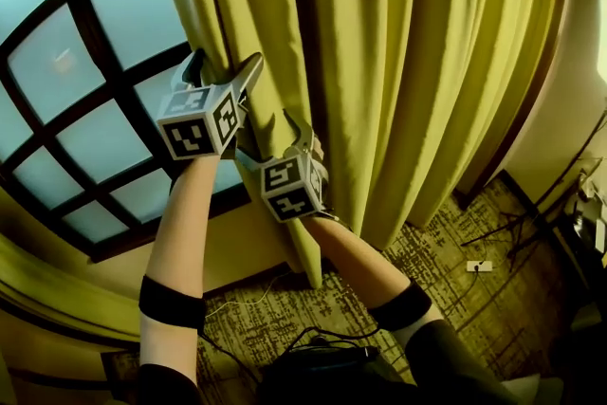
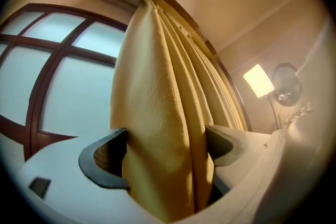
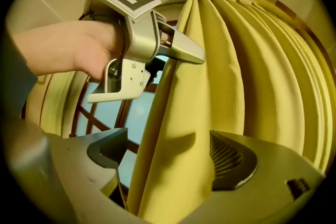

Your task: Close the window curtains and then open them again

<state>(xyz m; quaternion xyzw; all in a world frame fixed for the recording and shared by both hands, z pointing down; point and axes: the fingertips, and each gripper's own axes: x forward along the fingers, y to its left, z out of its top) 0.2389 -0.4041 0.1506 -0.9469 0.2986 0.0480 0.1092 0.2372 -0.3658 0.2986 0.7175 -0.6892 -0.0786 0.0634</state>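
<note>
The yellow-green curtain (image 1: 417,62) hangs bunched in folds to the right of the dark-framed window (image 1: 95,109). Both grippers are raised at its left edge. In the head view my left gripper (image 1: 226,66) is the higher one, and my right gripper (image 1: 302,136) is just below and to its right. The left gripper view shows a thick curtain fold (image 2: 157,113) loose between the wide jaws of my left gripper (image 2: 165,136). The jaws of my right gripper (image 3: 168,139) also stand wide around the curtain edge (image 3: 173,128), with a gap on the left side. My left gripper (image 3: 178,47) shows above it.
The window panes (image 2: 68,92) lie to the left of the curtain. A lit wall lamp (image 2: 258,80) is on the right wall. Below are patterned carpet (image 1: 446,251), a white socket block (image 1: 479,266) with cables, and a dark stand (image 1: 531,223) at the right.
</note>
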